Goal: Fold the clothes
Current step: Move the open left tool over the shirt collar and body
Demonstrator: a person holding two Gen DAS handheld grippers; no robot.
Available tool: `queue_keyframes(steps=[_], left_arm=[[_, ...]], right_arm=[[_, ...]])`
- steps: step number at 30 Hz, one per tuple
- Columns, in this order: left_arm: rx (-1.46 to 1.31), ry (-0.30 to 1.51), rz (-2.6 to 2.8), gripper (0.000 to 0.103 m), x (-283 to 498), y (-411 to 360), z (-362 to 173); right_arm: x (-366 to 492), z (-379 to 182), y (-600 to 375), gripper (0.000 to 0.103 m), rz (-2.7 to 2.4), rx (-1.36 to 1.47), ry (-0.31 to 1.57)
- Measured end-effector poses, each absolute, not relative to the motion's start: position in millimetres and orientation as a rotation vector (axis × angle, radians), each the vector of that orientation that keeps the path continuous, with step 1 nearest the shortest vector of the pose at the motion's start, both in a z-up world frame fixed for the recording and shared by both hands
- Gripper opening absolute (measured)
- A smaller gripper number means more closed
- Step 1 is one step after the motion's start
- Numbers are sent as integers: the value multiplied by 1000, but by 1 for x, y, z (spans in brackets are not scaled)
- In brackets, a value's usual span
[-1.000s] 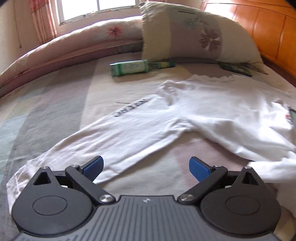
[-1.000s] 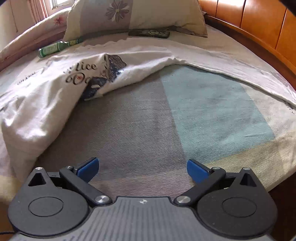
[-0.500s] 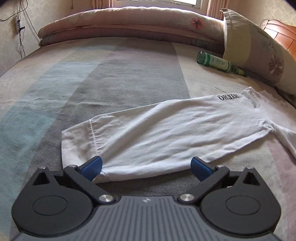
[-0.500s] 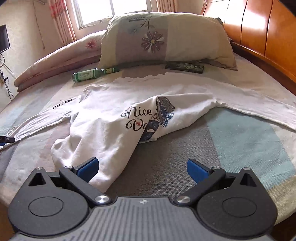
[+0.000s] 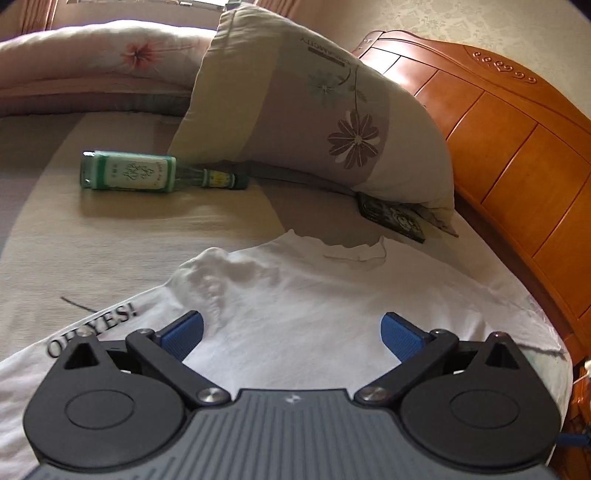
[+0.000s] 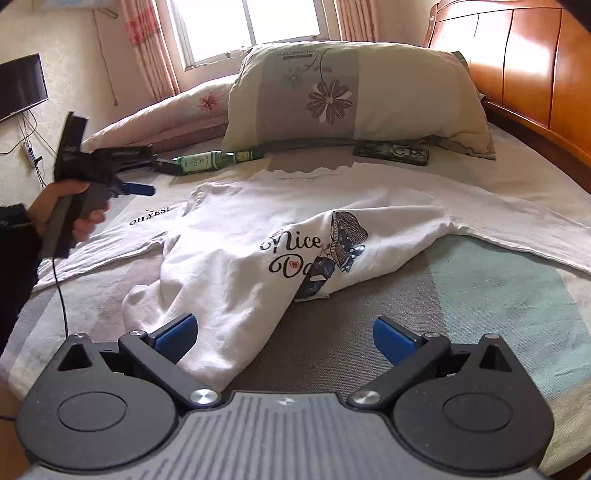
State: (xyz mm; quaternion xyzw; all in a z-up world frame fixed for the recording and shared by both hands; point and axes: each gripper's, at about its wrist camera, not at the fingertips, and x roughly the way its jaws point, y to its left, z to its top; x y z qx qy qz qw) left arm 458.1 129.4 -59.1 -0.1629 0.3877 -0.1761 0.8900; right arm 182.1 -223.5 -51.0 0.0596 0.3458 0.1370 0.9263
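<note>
Half a second ago the left gripper (image 5: pixel 291 334) looked along the sleeve; it now faces the shirt (image 6: pixel 258 236) collar, the bottle (image 5: pixel 129 171) at upper left. The right view has barely changed. The shirt lies crumpled mid-frame on a striped bed (image 6: pixel 480 295), with a pillow (image 6: pixel 351 92) and window (image 6: pixel 251 22) behind. Both grippers, right (image 6: pixel 284 336) included, have their jaws wide apart, holding nothing.

Daylight from window (image 6: pixel 251 26), glare on headboard (image 6: pixel 517 55), fisheye-bent edges, dark corners
</note>
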Motion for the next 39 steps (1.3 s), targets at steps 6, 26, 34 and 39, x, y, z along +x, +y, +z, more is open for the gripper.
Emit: queue_keyframes(steps=[6,26,34,39], left_arm=[[-544,877,-316,101,524,132,-116],[-513,871,-317,102,575,91,-117],[-498,917,-431,102,567,62,-91],[-371,1016,-487,102,572,26,-109]], right_arm=[[188,-70,-247,103,271,153,720],[203,-89,-278,103,289,236,712],[203,-89,-285,103,270,211,689],[206,-93,-284,103,296,214,695]])
